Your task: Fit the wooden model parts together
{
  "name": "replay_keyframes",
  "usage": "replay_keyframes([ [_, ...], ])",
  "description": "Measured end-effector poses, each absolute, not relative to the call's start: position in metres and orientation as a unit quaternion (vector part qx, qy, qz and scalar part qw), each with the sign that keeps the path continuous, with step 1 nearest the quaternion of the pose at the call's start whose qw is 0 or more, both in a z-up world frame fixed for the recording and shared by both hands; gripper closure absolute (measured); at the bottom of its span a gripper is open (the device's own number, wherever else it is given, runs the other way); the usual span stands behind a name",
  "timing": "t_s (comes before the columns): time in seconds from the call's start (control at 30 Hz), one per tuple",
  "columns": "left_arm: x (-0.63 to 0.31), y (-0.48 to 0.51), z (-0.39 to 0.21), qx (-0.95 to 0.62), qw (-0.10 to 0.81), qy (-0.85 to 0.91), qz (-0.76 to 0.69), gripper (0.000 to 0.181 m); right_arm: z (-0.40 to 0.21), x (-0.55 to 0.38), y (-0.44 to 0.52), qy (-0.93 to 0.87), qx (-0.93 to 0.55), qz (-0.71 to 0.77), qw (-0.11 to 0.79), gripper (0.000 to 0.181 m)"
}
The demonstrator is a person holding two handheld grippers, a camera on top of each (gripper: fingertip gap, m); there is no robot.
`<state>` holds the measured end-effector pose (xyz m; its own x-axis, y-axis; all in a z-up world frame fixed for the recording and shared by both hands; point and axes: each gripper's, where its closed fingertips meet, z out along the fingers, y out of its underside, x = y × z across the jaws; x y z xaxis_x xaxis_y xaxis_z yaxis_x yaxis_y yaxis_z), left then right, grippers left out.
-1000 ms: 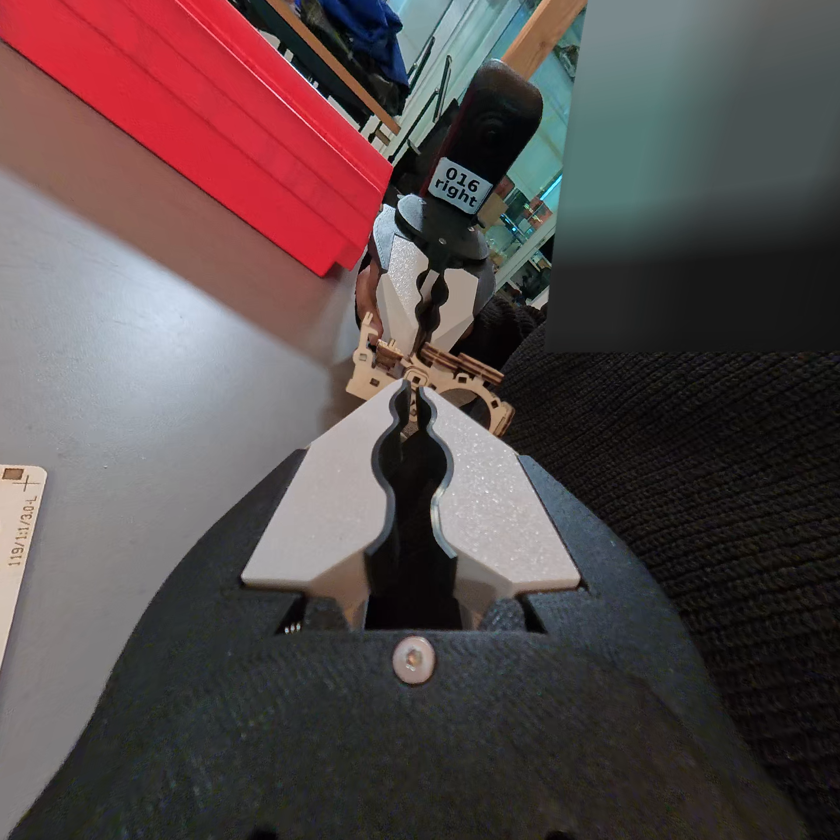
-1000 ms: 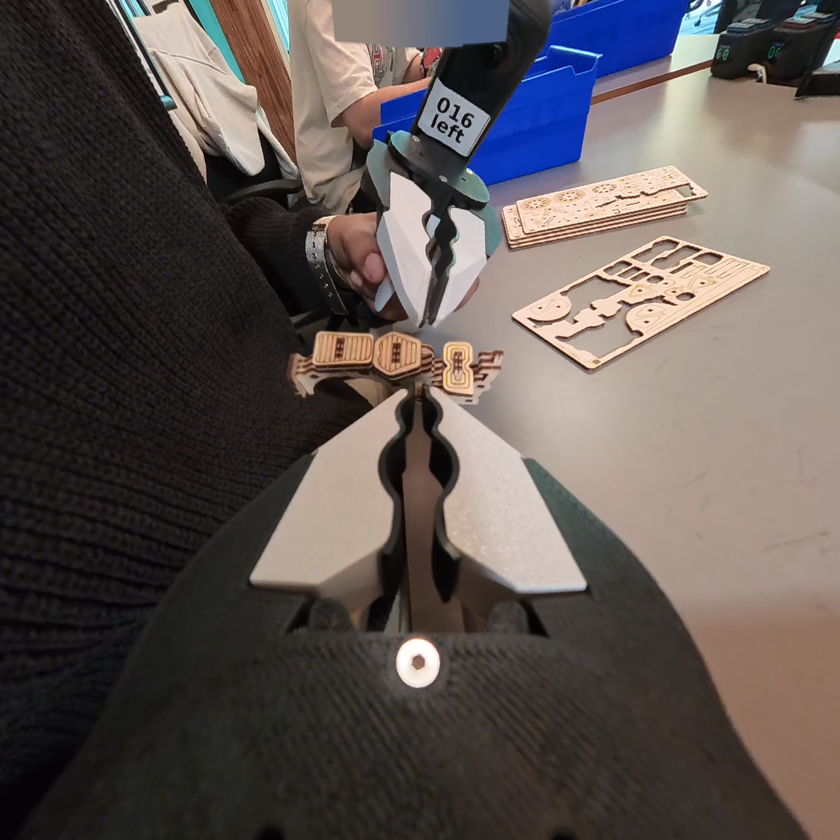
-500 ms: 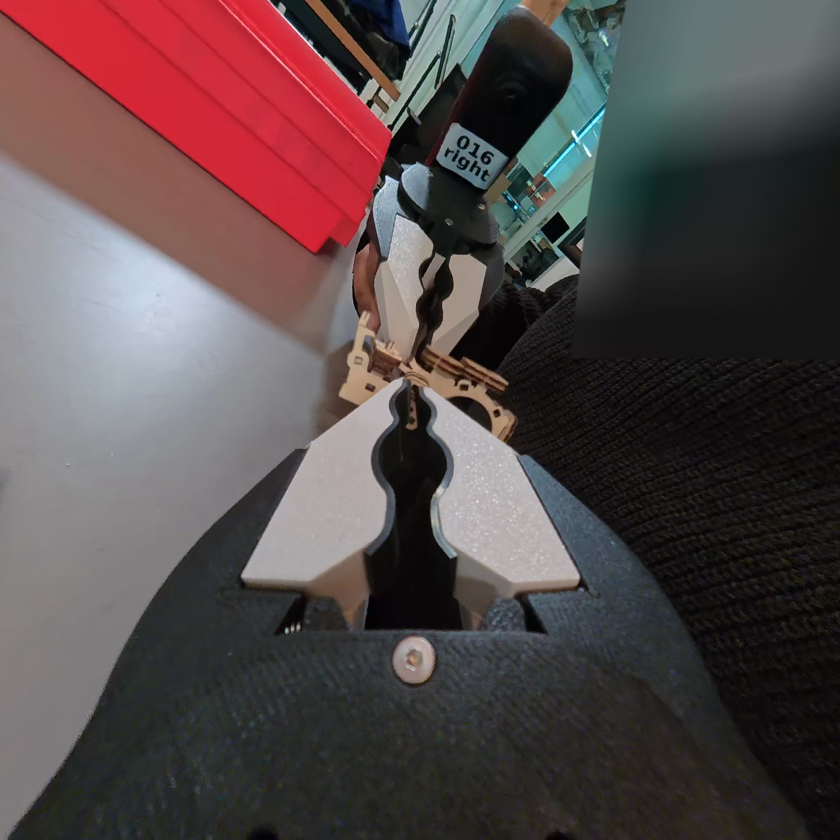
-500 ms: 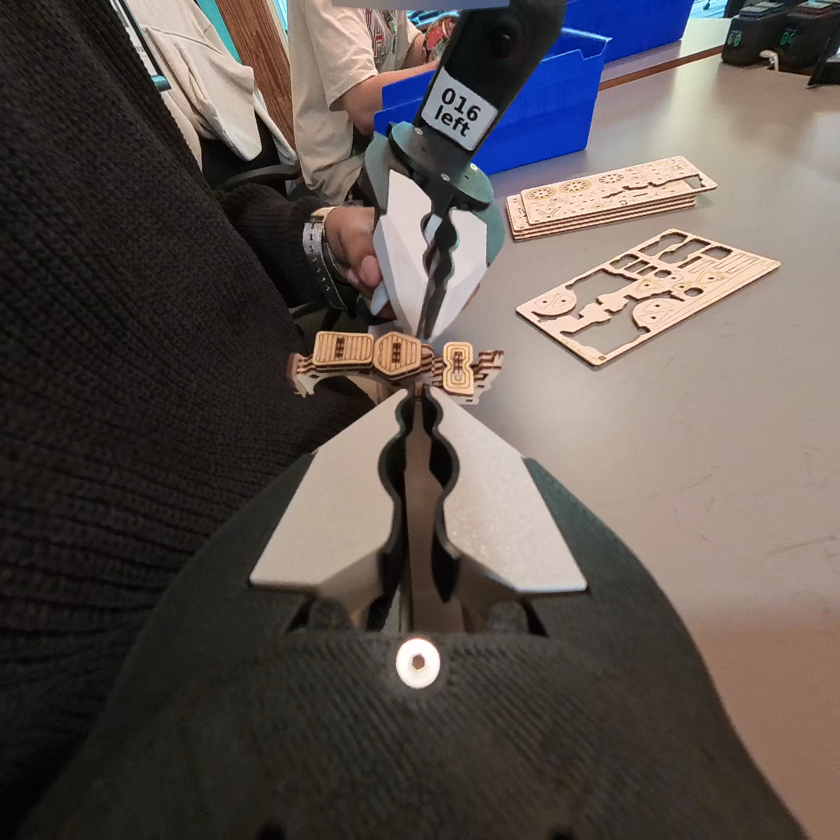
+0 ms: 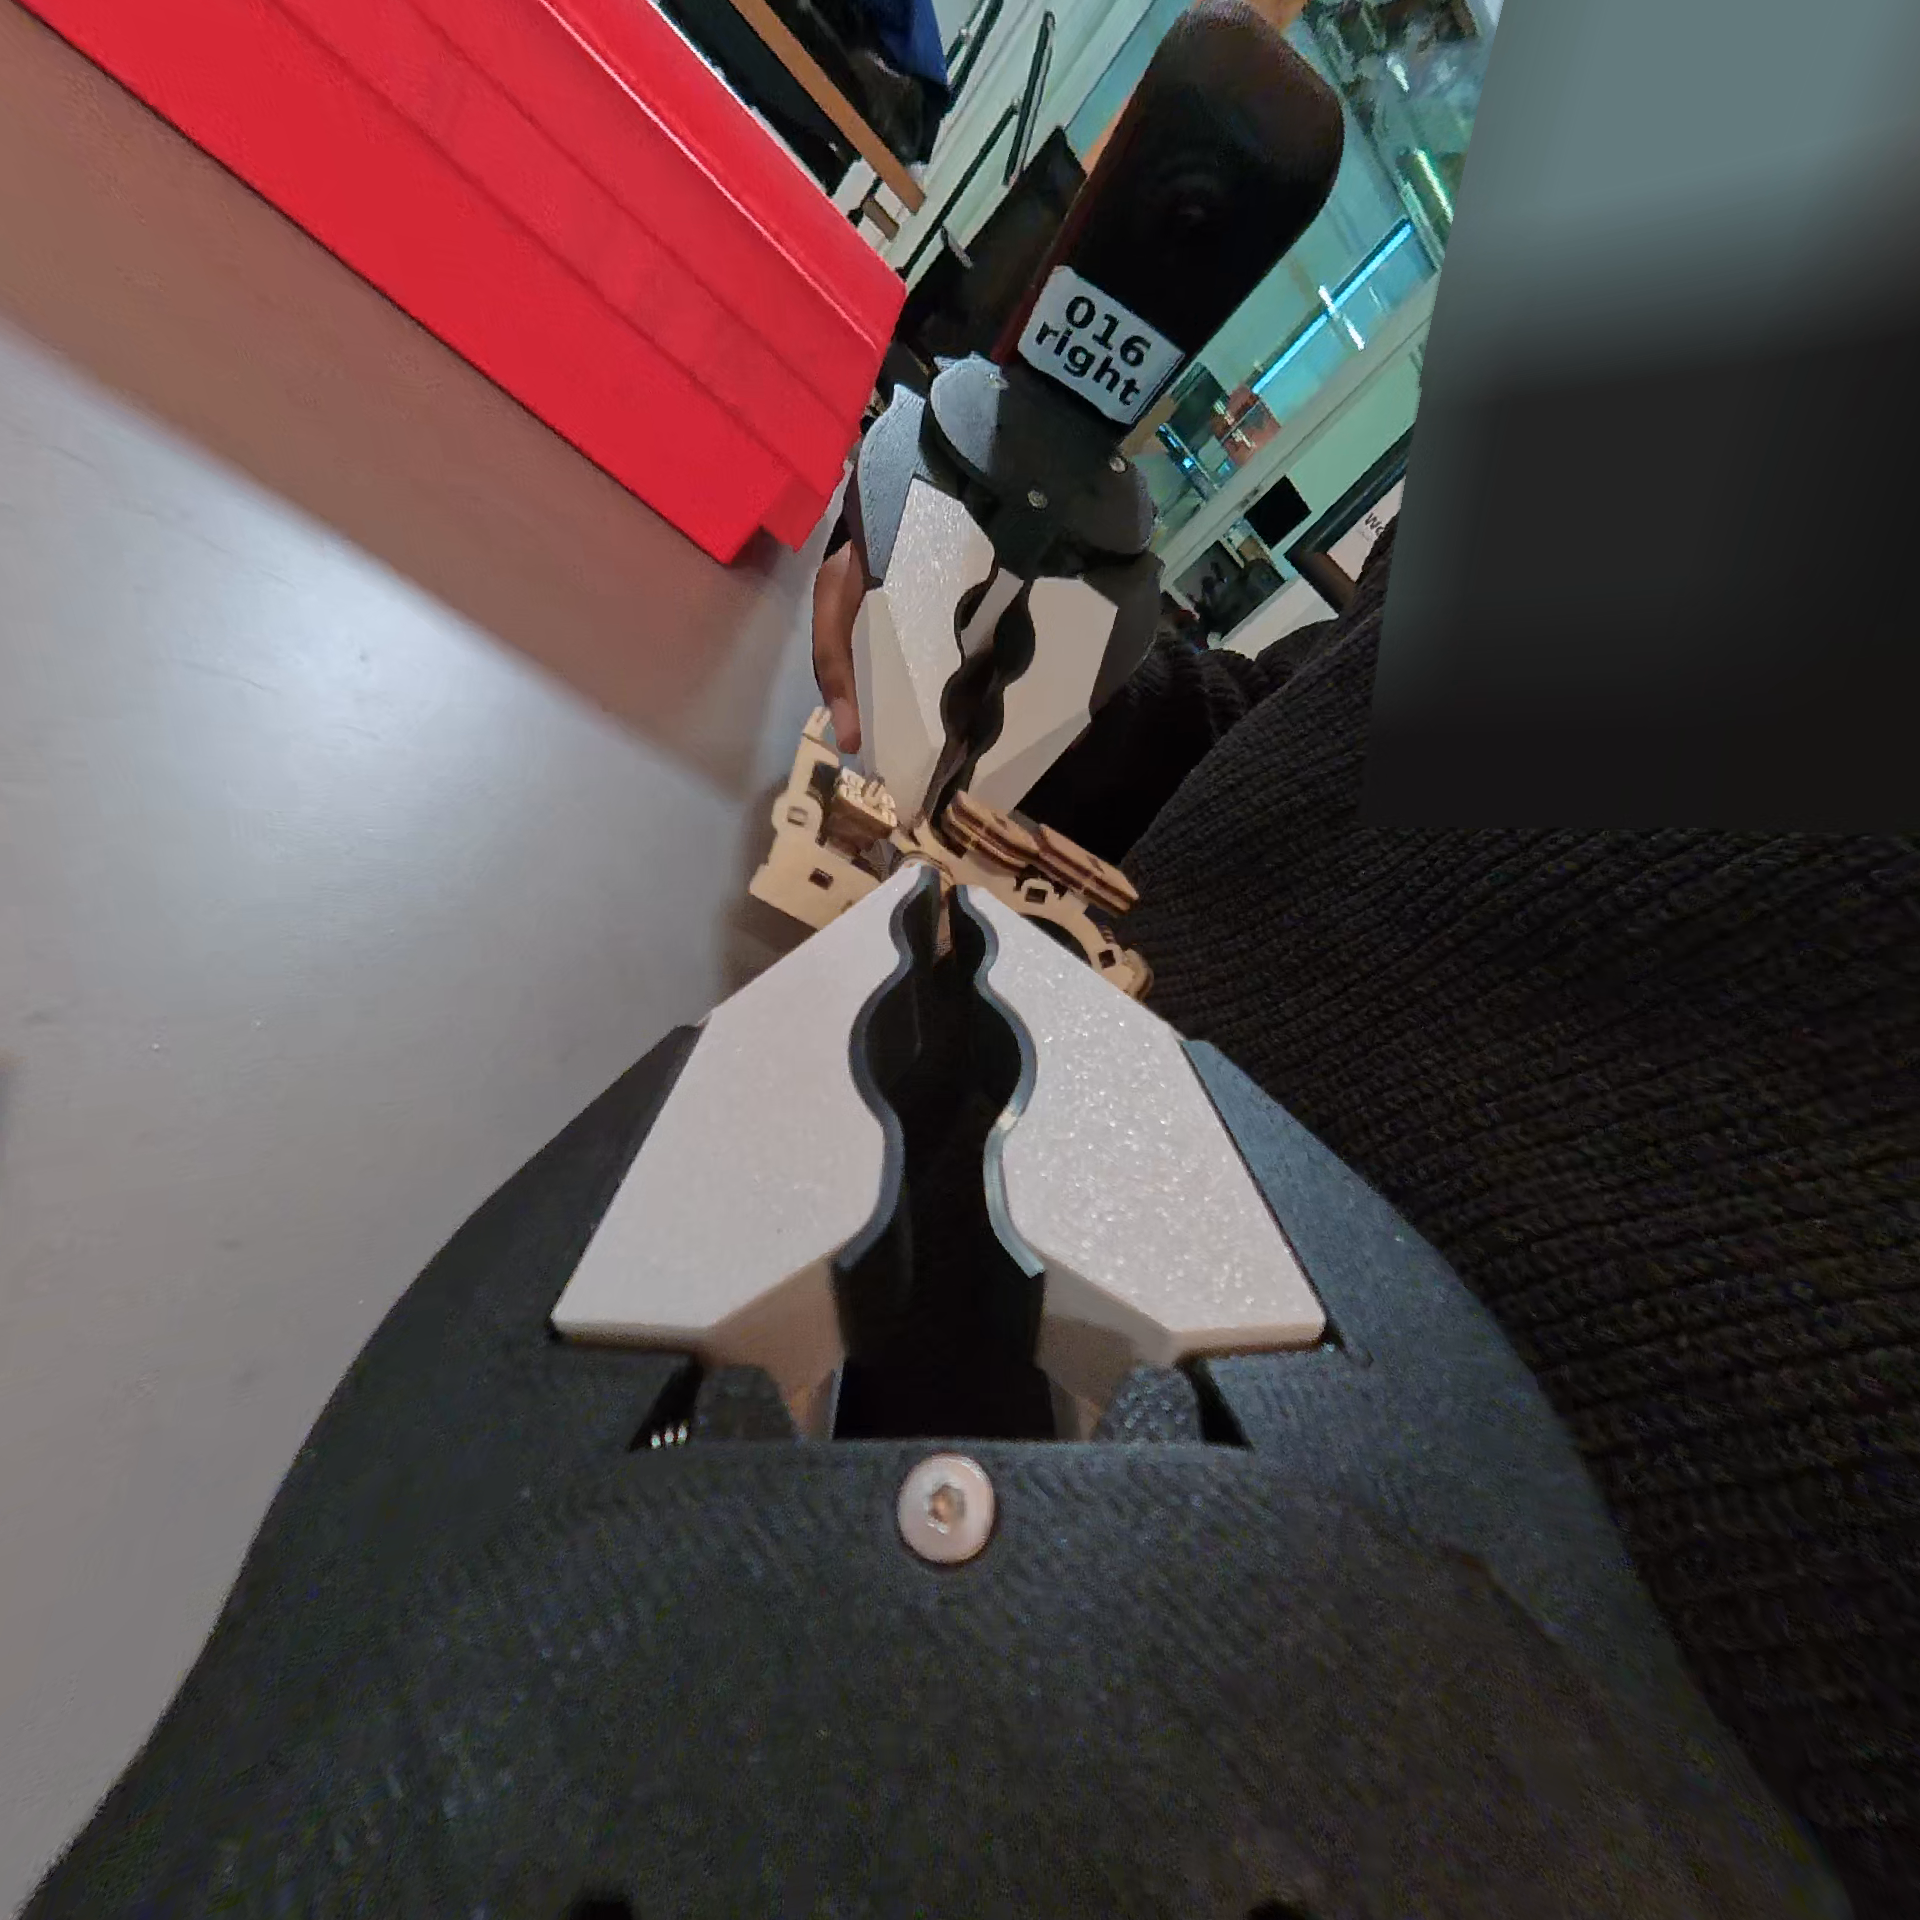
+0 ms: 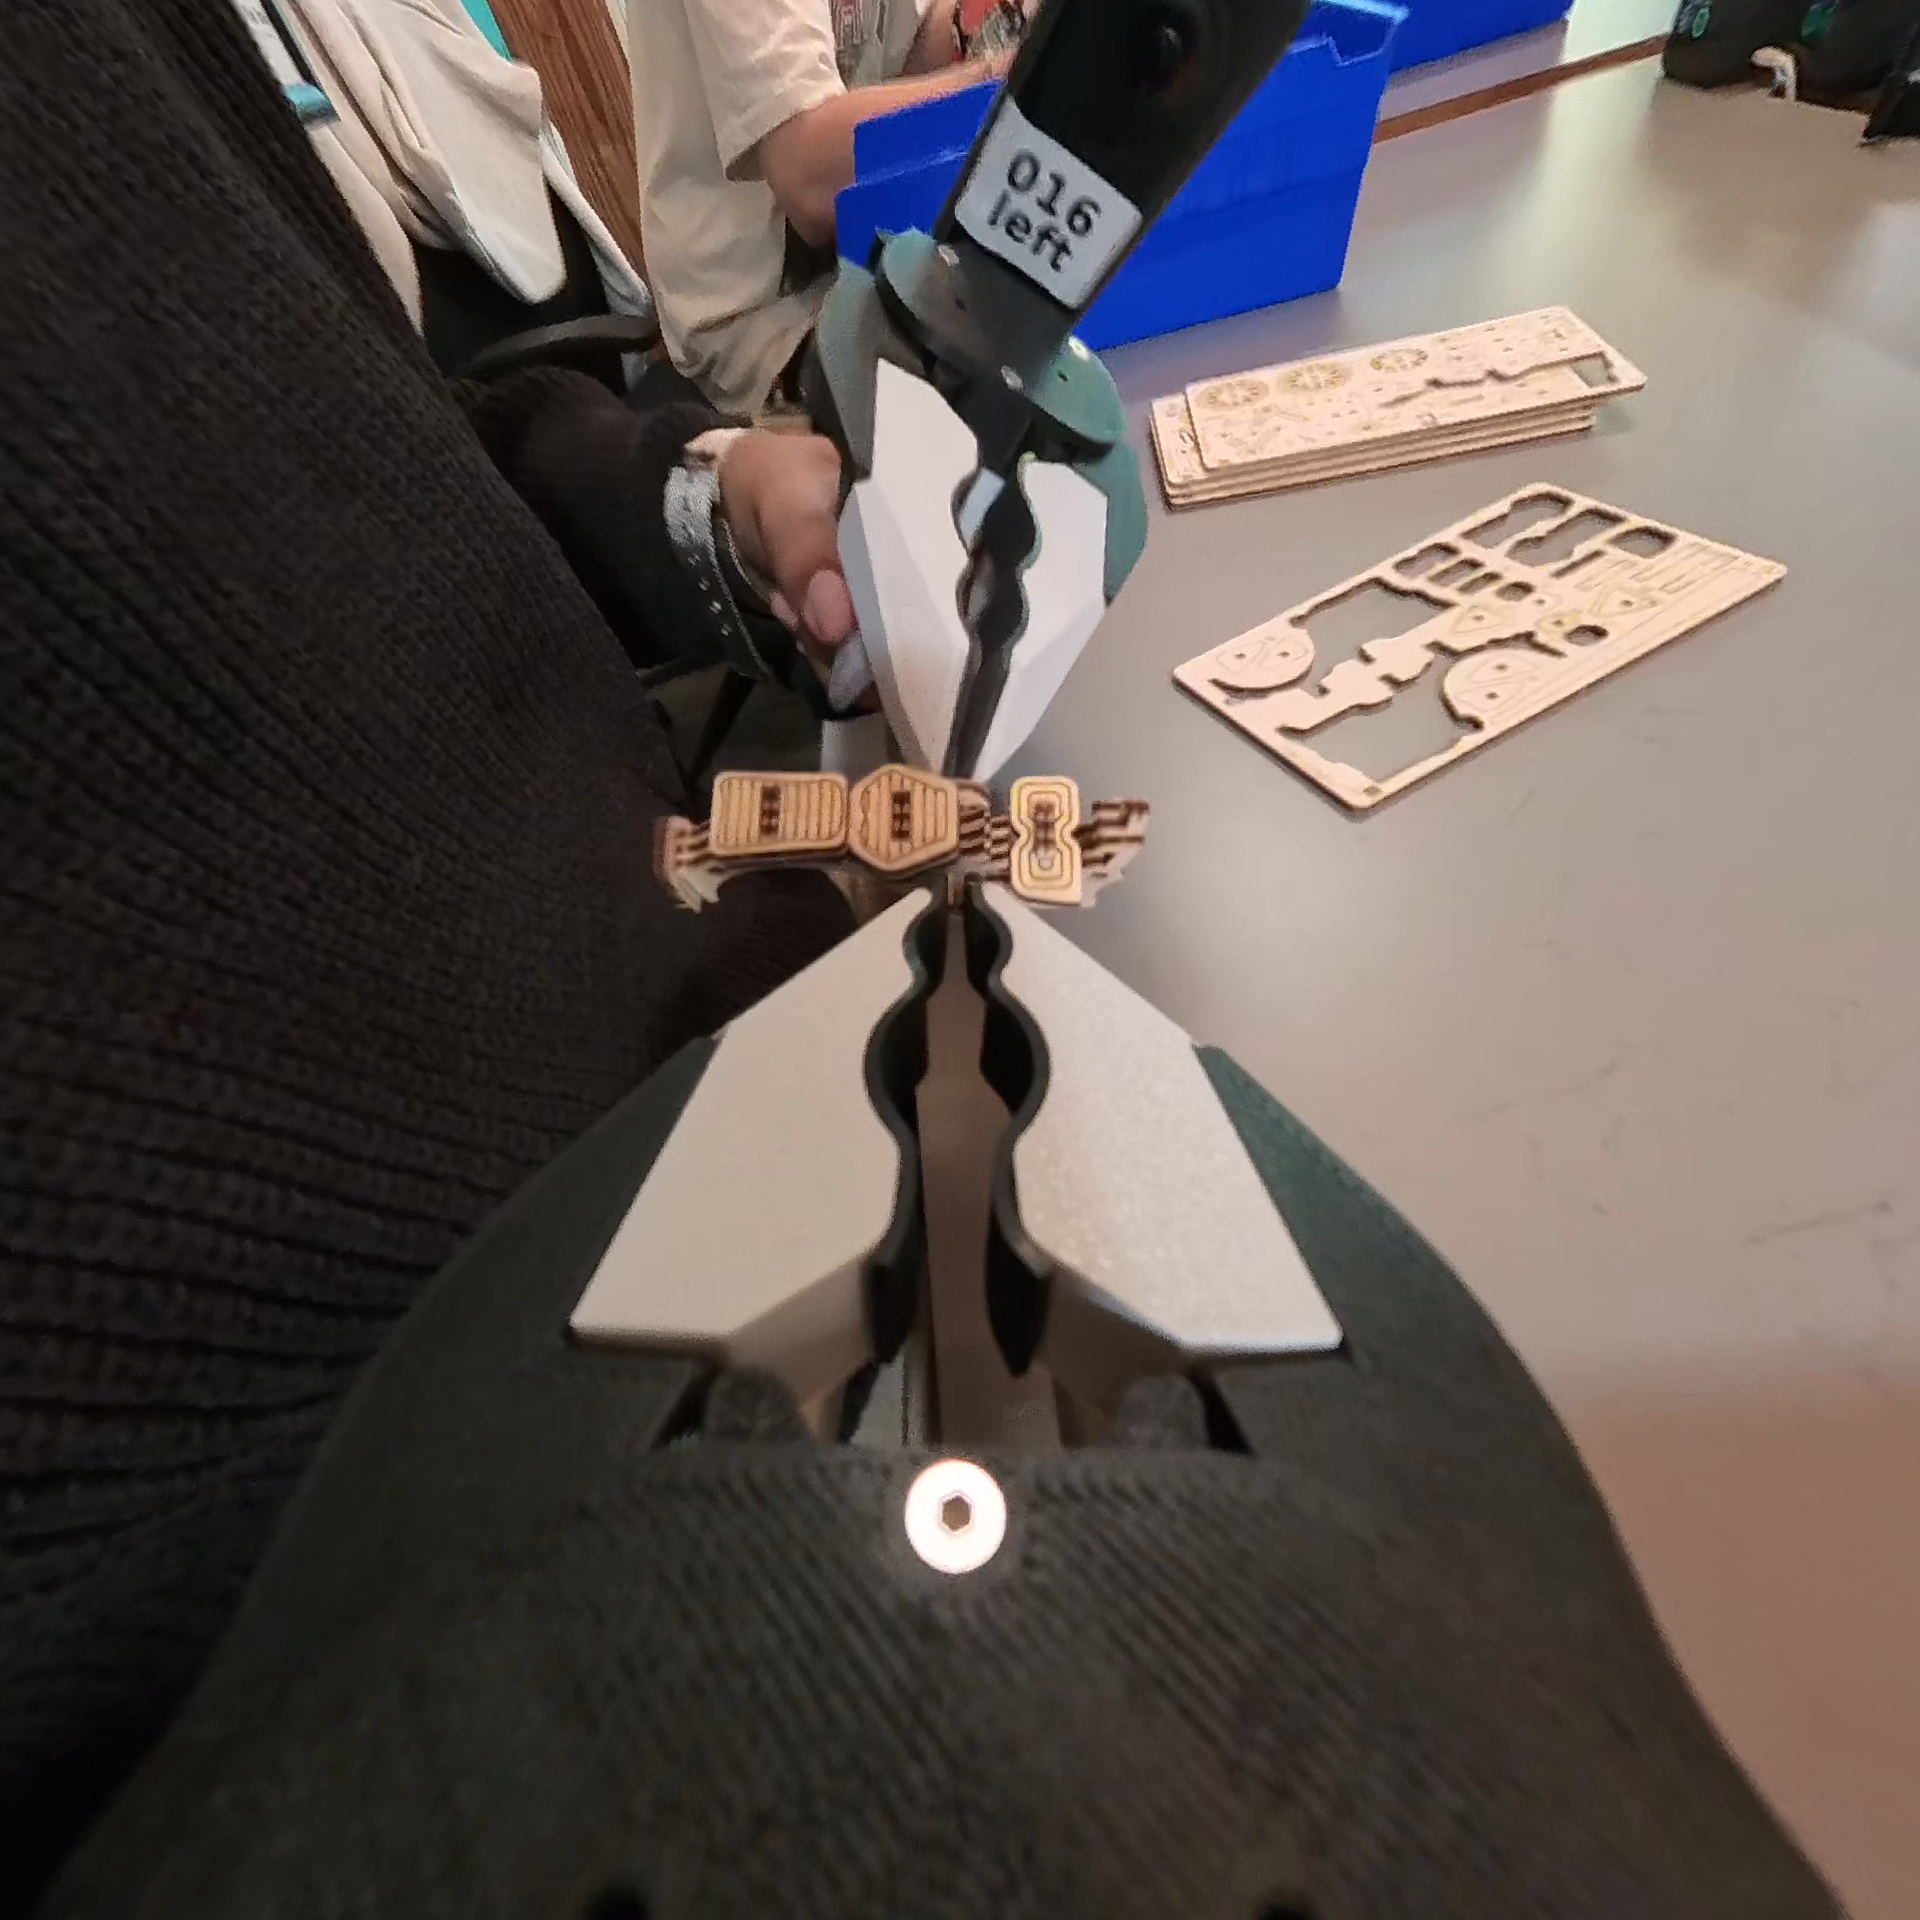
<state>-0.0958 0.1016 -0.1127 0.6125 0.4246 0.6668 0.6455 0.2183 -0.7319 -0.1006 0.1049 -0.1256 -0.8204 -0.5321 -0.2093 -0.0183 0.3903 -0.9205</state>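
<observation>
A small wooden model assembly [image 6: 831, 831] of layered laser-cut parts hangs in the air over the table edge, between my two grippers. My right gripper [image 6: 951, 902] is shut on its near edge from below. My left gripper [image 6: 958, 771] comes in from the opposite side, its jaws closed at the model's far edge. In the left wrist view my left gripper [image 5: 940, 883] pinches a thin wooden edge of the model [image 5: 821, 868], and my right gripper [image 5: 940, 805] meets it from the far side. The joint between the parts is hidden by the fingertips.
A partly punched wooden sheet [image 6: 1475, 665] and a stack of wooden sheets [image 6: 1392, 416] lie on the grey table [image 6: 1455, 1039] to the right. A blue bin [image 6: 1247, 208] stands behind them, and red bins [image 5: 468, 260] are at the left. A black knit sleeve [image 6: 260, 727] is close by, and a seated person [image 6: 748, 156] is behind. Only a small space, under 4 cm, lies between the two pairs of fingers.
The left gripper has tilted and shifted a little, and a white card at the left edge has left its view. Both grippers stay closed on the model.
</observation>
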Motion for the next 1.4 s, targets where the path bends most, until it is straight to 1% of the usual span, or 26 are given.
replay_keyframes([
  [0.37,-0.097,0.100,-0.115,-0.618,0.648,-0.437,-0.085,0.181,-0.123,-0.102,0.104,0.798,-0.173,-0.528,0.234,0.179],
  [0.5,-0.099,0.094,-0.108,-0.602,0.662,-0.438,-0.080,0.181,-0.121,-0.104,0.104,0.794,-0.167,-0.533,0.239,0.179],
  [0.73,-0.098,0.098,-0.113,-0.612,0.653,-0.438,-0.081,0.179,-0.123,-0.103,0.104,0.797,-0.169,-0.530,0.235,0.179],
  [0.83,-0.101,0.092,-0.112,-0.599,0.661,-0.446,-0.075,0.174,-0.122,-0.104,0.104,0.797,-0.168,-0.531,0.234,0.179],
  [0.93,-0.106,0.085,-0.109,-0.577,0.672,-0.458,-0.072,0.162,-0.123,-0.106,0.103,0.800,-0.164,-0.532,0.225,0.179],
  [1.0,-0.111,0.080,-0.112,-0.578,0.668,-0.466,-0.044,0.157,-0.123,-0.110,0.101,0.802,-0.152,-0.534,0.219,0.179],
  [1.1,-0.115,0.081,-0.111,-0.595,0.660,-0.458,0.004,0.156,-0.120,-0.116,0.099,0.800,-0.127,-0.541,0.228,0.179],
  [1.27,-0.116,0.087,-0.100,-0.570,0.689,-0.448,-0.004,0.152,-0.110,-0.126,0.097,0.780,-0.076,-0.566,0.255,0.179],
  [1.4,-0.123,0.081,-0.086,-0.561,0.697,-0.436,0.095,0.149,-0.099,-0.133,0.095,0.748,-0.011,-0.587,0.308,0.179],
])
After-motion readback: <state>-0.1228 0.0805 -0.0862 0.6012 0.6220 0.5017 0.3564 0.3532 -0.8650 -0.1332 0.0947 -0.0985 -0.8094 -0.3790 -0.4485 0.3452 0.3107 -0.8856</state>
